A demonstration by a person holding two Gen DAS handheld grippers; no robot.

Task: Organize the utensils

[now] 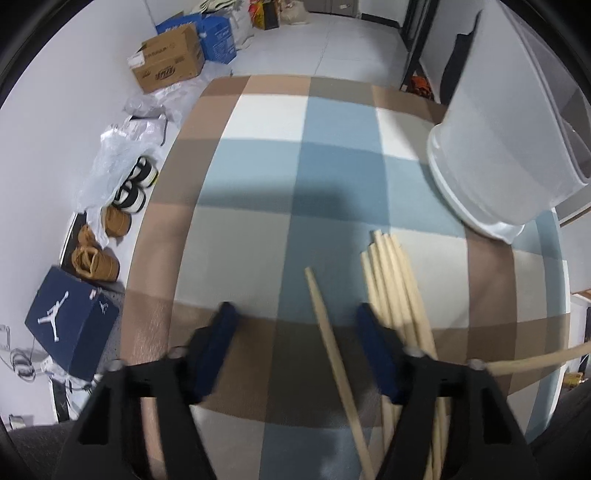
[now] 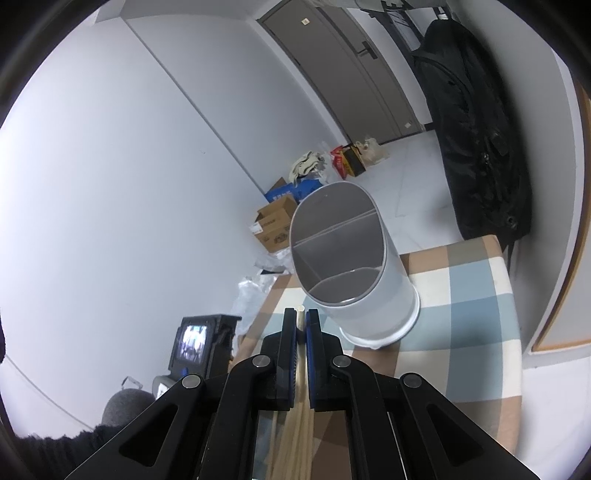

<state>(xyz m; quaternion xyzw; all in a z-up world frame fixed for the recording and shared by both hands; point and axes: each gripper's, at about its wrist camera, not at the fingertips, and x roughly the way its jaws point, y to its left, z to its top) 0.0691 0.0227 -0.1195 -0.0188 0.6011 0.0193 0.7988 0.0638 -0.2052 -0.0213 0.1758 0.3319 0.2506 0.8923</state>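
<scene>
Left claw (image 1: 295,325) apart around one chopstick (image 1: 332,347) — untouched, right claw (image 2: 301,325) clamped on another chopstick (image 2: 301,317), holder (image 2: 351,266) near

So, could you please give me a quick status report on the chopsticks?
Right gripper shut on one chopstick, aimed at the holder. Left gripper open around a single chopstick. Nothing in the way.

A brown cardboard box (image 1: 168,63) stands on the floor against the white wall, beyond the far left corner of the checked bench (image 1: 266,122). Just behind that box sit blue cartons (image 1: 218,35). Nearer along the wall from the box lie crumpled clear plastic bags (image 1: 122,147), black-and-white shoes (image 1: 135,184), tan boots (image 1: 96,254), then a navy shoe box (image 1: 72,321). A grey door (image 2: 347,70) stands far behind the box.
</scene>
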